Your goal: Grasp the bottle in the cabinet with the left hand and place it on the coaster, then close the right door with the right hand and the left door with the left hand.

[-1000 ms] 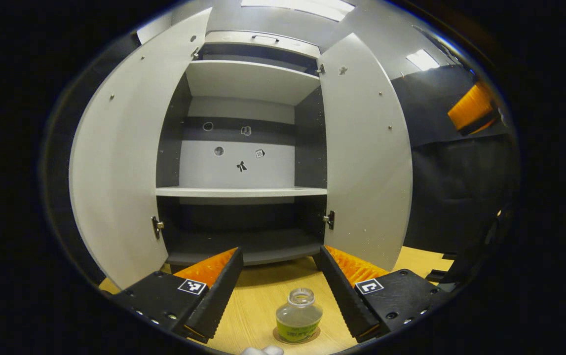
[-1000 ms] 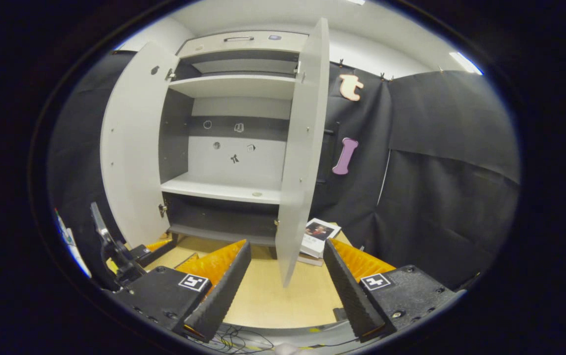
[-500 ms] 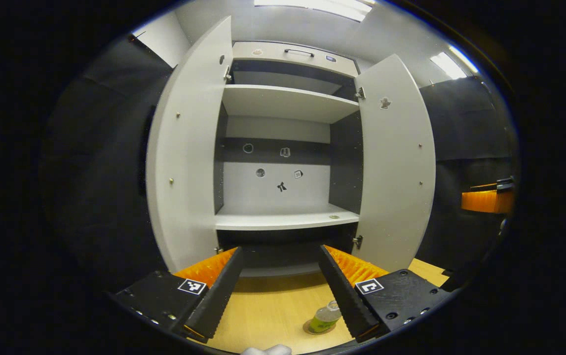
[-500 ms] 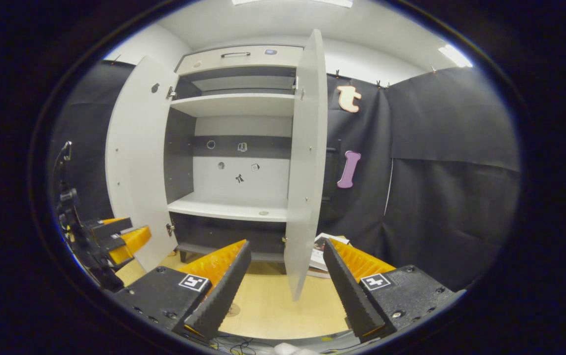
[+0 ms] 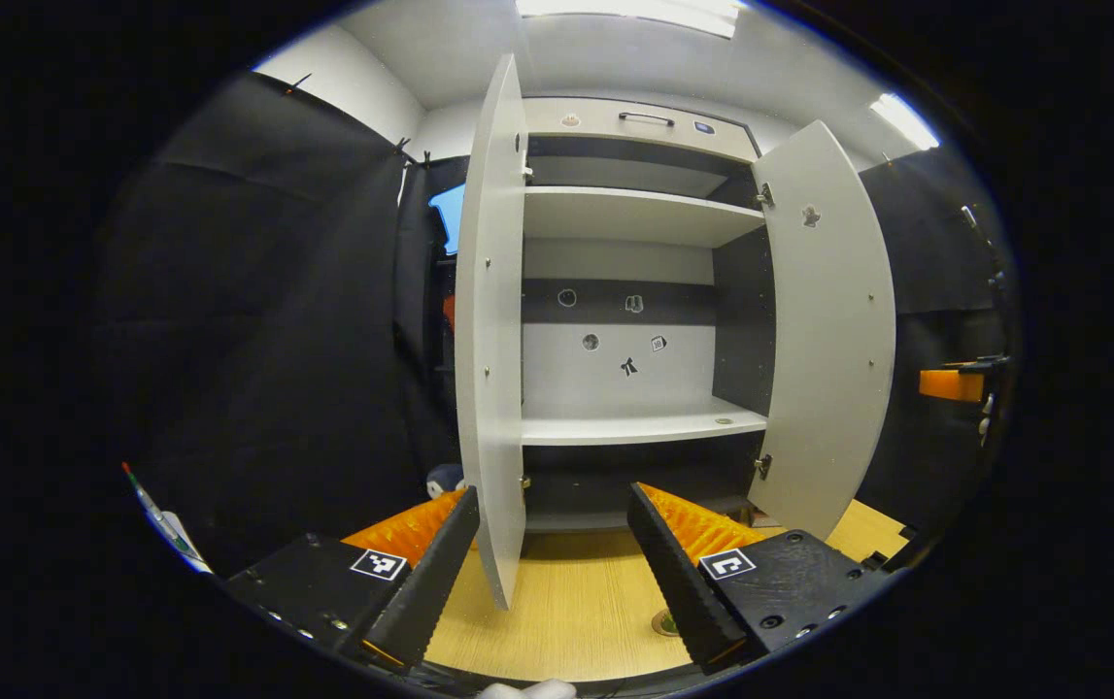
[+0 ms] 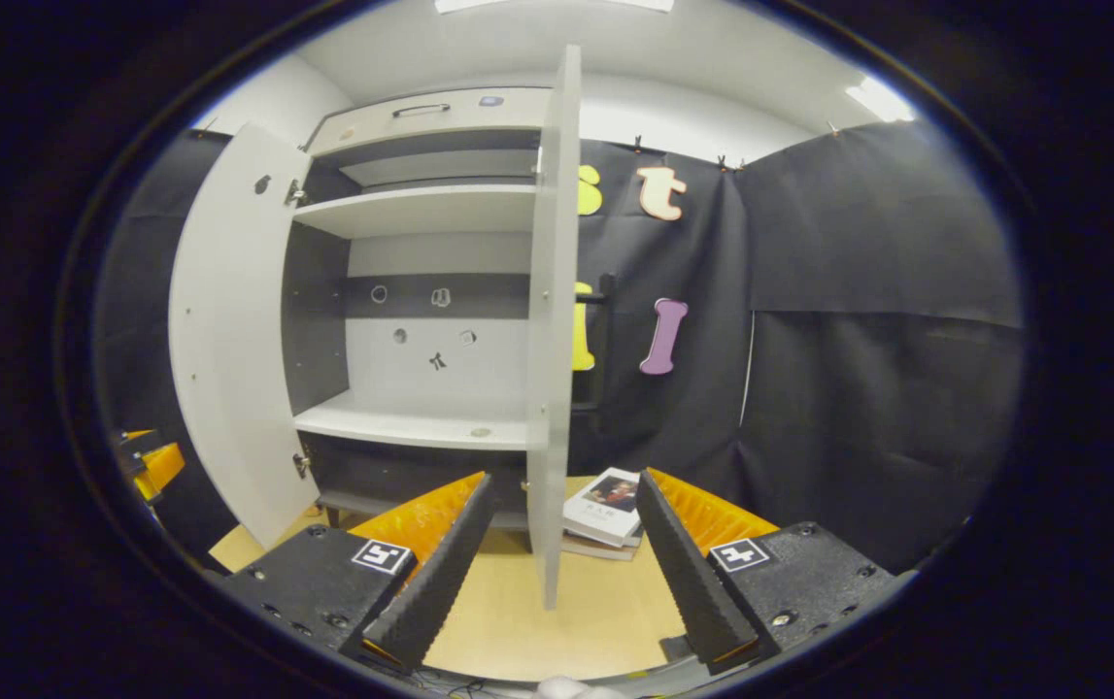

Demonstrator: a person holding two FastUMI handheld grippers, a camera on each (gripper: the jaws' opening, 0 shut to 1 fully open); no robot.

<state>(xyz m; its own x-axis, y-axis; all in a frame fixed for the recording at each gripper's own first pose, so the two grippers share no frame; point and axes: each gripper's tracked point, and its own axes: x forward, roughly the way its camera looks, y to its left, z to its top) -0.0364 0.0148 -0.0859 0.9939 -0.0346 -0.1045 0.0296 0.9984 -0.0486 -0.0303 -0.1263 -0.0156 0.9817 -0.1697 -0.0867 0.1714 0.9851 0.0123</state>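
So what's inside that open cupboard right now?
The cupboard has bare pale shelves, with a few small stickers on its back wall and one small round thing on the middle shelf. The left door hides the cupboard's left side in the left gripper view.

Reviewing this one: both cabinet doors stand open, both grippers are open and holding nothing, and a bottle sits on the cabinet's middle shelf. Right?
Not quite. The middle shelf holds no bottle; the left gripper view shows just a small round mark on it. The rest stands: the left door and right door are open, and the left gripper and right gripper are open and hold nothing.
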